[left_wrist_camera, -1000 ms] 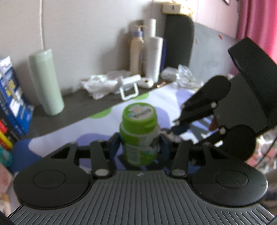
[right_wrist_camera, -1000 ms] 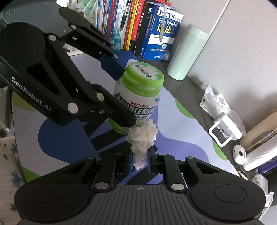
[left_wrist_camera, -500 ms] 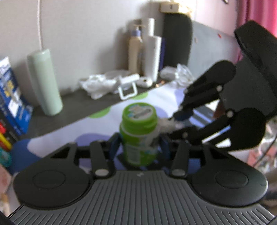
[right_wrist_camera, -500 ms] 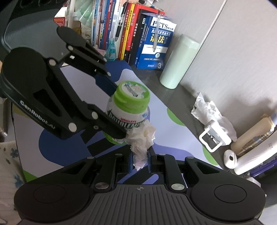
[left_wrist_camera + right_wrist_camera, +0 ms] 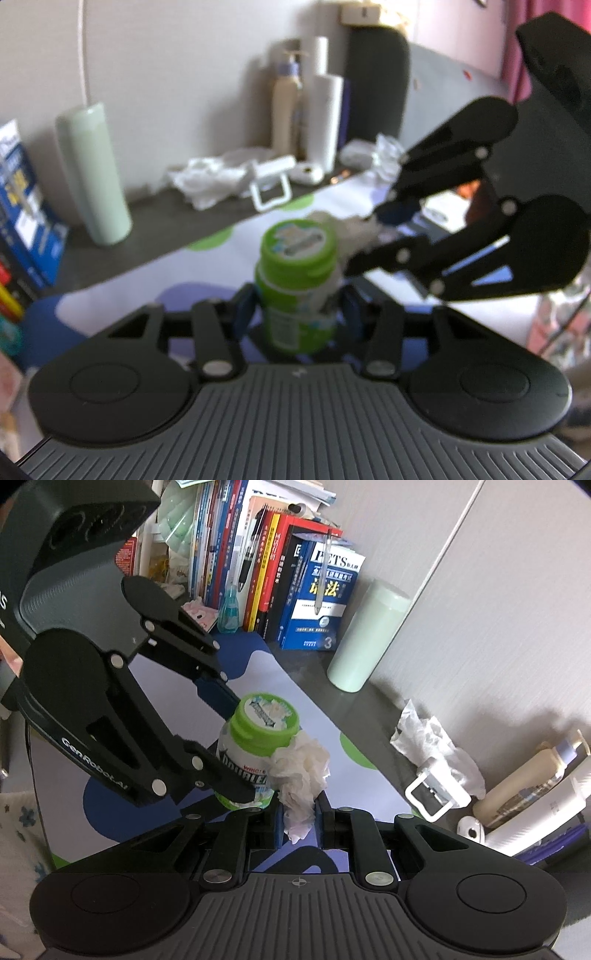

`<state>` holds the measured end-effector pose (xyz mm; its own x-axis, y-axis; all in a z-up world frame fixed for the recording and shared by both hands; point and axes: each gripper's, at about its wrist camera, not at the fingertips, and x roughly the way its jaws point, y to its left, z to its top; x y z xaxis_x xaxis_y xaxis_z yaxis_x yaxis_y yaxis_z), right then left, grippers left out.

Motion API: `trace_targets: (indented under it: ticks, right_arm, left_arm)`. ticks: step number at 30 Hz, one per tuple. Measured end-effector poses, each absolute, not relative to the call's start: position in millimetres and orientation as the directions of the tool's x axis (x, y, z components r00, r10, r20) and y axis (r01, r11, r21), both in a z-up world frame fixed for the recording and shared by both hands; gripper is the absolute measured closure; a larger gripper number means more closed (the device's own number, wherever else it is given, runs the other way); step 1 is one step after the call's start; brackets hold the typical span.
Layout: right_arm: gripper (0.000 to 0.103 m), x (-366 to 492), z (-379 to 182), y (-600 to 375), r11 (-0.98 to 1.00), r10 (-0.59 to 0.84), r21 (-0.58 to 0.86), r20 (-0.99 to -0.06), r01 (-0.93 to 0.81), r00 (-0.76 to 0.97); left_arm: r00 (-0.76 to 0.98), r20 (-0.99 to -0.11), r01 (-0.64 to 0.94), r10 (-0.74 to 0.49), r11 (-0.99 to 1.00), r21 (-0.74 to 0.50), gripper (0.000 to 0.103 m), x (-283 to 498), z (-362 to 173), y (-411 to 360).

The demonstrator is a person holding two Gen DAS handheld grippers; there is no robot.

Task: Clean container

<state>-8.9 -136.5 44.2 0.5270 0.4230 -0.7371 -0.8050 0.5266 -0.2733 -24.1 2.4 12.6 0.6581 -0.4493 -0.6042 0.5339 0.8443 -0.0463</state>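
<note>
A small gum bottle [image 5: 297, 284] with a green lid [image 5: 266, 716] stands upright between the fingers of my left gripper [image 5: 298, 317], which is shut on its body. In the right wrist view the same left gripper [image 5: 221, 749] reaches in from the left and clamps the gum bottle [image 5: 240, 764]. My right gripper [image 5: 299, 818] is shut on a crumpled white tissue [image 5: 301, 771]. The tissue presses against the bottle's shoulder just under the lid's right edge, and it shows as a white wad [image 5: 351, 229] in the left wrist view.
A purple, white and green mat [image 5: 314, 716] covers the desk. A pale green tumbler [image 5: 367, 638] and a row of books [image 5: 295, 587] stand at the back. Crumpled tissues [image 5: 432, 734], a white clip [image 5: 436, 794] and lotion bottles [image 5: 286, 107] line the wall.
The right gripper has carried the tissue up the bottle's side, from low on the body to the edge of the lid. The left gripper keeps its hold on the bottle.
</note>
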Motion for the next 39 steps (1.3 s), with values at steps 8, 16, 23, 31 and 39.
trace_targets:
  ticks: [8, 16, 23, 31, 39]
  right_arm:
    - [0.087, -11, 47, -136, 0.527, 0.428, -0.280, -0.729, -0.803, 0.535]
    - [0.087, -12, 35, -133, 0.518, 0.414, -0.271, -0.751, -0.812, 0.514]
    - [0.087, -12, 28, -131, 0.514, 0.409, -0.260, -0.763, -0.818, 0.500]
    - [0.087, -12, 21, -131, 0.511, 0.402, -0.248, -0.778, -0.823, 0.483]
    - [0.087, -10, 17, -130, 0.506, 0.397, -0.241, -0.787, -0.828, 0.472]
  left_arm:
    - [0.661, -0.599, 0.535, -0.453, 0.844, -0.048, 0.055, -24, 14, 3]
    - [0.669, -0.589, 0.526, -0.453, 0.849, -0.056, 0.056, -24, 16, 7]
    - [0.673, -0.582, 0.523, -0.456, 0.850, -0.061, 0.056, -24, 17, 10]
    - [0.674, -0.573, 0.524, -0.466, 0.849, -0.073, 0.056, -25, 19, 13]
    - [0.672, -0.574, 0.524, -0.468, 0.848, -0.077, 0.056, -22, 18, 13]
